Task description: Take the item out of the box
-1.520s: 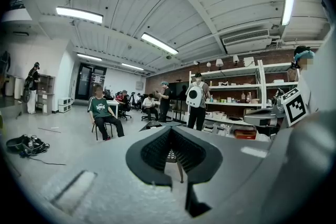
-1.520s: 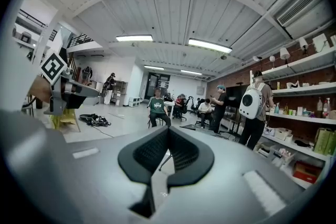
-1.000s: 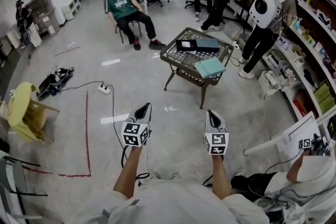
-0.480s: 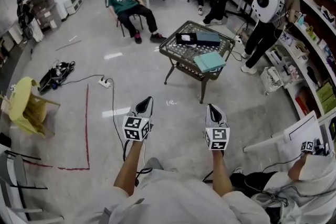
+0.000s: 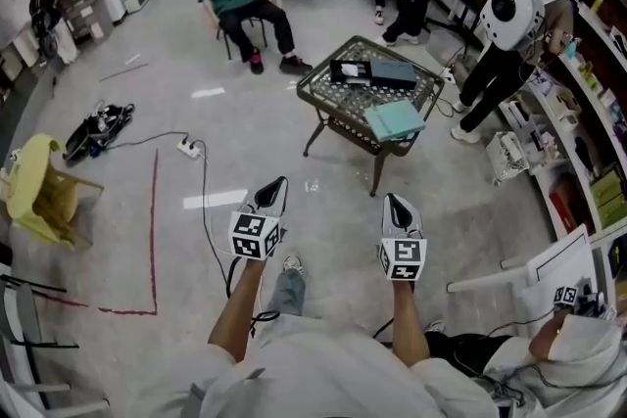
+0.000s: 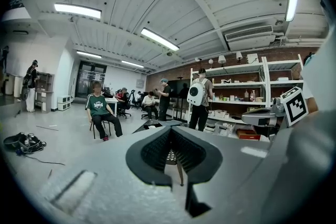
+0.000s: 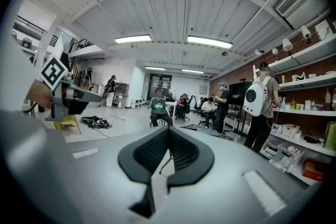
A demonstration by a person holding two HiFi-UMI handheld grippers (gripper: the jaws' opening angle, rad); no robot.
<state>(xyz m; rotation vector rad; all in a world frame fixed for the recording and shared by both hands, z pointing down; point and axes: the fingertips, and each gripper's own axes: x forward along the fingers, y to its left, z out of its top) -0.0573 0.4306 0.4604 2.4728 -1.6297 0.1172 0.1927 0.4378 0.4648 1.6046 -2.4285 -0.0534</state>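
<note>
**Operator:** What state do we record for the left gripper [image 5: 278, 183]?

**Inspector:** Pressed together. In the left gripper view its two ribbed black pads [image 6: 156, 150] meet at the tip, and we see nothing between them. It touches nothing and is held out level over the floor [image 5: 186, 240].

**Operator:** And the right gripper [image 5: 392, 199]?

**Inspector:** The same. Its pads [image 7: 152, 152] are pressed together with nothing pinched and nothing in contact. We note that both grippers point toward the lattice table [image 5: 331, 99] and sit well apart from its near edge.

**Operator:** Where do we locate the box?

**Inspector:** We see three flat boxes on the table. A black box [image 5: 349, 71] lies at the far edge with a grey box [image 5: 394, 71] just beside it toward the far right corner. A teal box [image 5: 394, 120] lies at the near right corner, slightly over the edge. We cannot tell which one carries the item, and no contents are visible. Neither gripper is near any of them.
</note>
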